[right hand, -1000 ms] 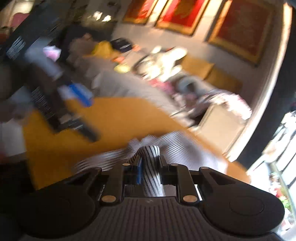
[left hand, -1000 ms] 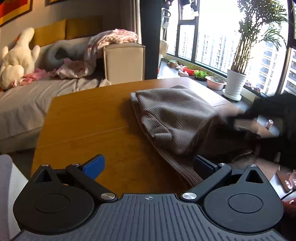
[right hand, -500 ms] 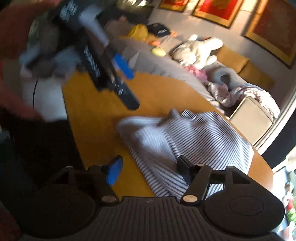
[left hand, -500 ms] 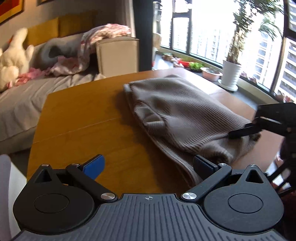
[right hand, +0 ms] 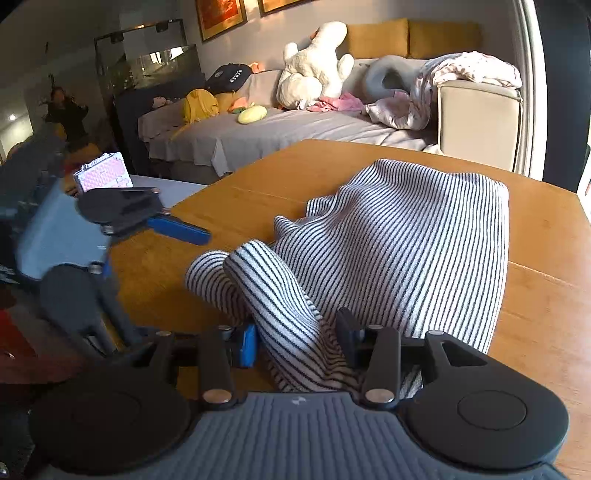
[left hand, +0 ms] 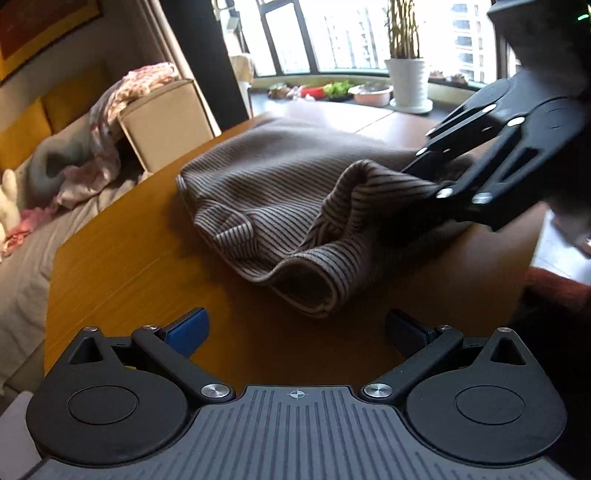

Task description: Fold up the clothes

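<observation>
right gripper [right hand: 295, 341] pinching striped garment [right hand: 399, 251], pinch half hidden, left gripper [left hand: 295, 332] wide

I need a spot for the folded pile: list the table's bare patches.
Bare wood lies between the striped garment and the sofa-side table edge, and beyond the garment's window side. Crowded: the near edge, where both tongs, left and right, work.

Home living room: sofa [right hand: 295, 129] with plush toy [right hand: 314, 70], framed pictures [right hand: 219, 14], potted plant [left hand: 408, 81] by window.
</observation>
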